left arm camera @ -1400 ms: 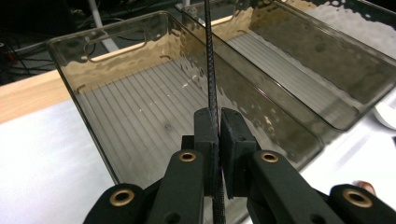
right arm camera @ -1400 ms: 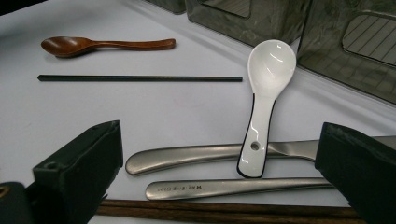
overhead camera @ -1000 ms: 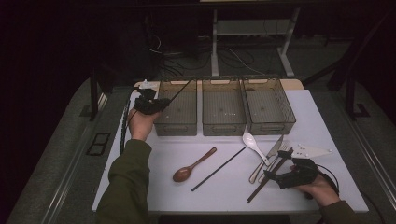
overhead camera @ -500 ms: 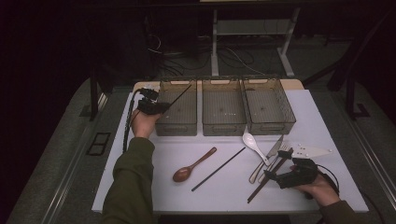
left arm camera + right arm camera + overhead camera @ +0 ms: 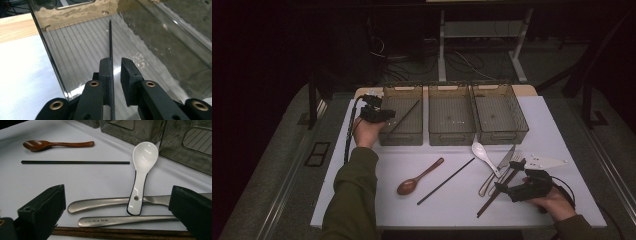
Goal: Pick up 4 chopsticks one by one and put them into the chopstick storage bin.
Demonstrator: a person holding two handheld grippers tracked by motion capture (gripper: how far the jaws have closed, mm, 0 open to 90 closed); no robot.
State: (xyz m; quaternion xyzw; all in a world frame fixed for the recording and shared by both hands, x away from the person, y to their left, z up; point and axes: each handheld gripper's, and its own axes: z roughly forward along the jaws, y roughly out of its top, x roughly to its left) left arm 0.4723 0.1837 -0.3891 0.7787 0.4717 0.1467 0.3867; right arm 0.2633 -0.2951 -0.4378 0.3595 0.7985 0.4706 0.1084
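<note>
The chopstick [image 5: 110,37] lies in the left bin [image 5: 402,134]; our left gripper [image 5: 116,66] has just parted slightly, releasing it. Our right gripper [image 5: 117,202], spread wide, waits over the near-right cutlery [image 5: 105,203].

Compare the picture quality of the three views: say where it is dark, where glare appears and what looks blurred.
High view: dim, with black surroundings; just the white table is lit. Left gripper view: bright, glare rippling on the clear plastic bin's wall, the thin black chopstick sharp beyond the left tool. Right gripper view: highlights on the glossy white ceramic spoon; the near jaws of the right tool look soft.
</note>
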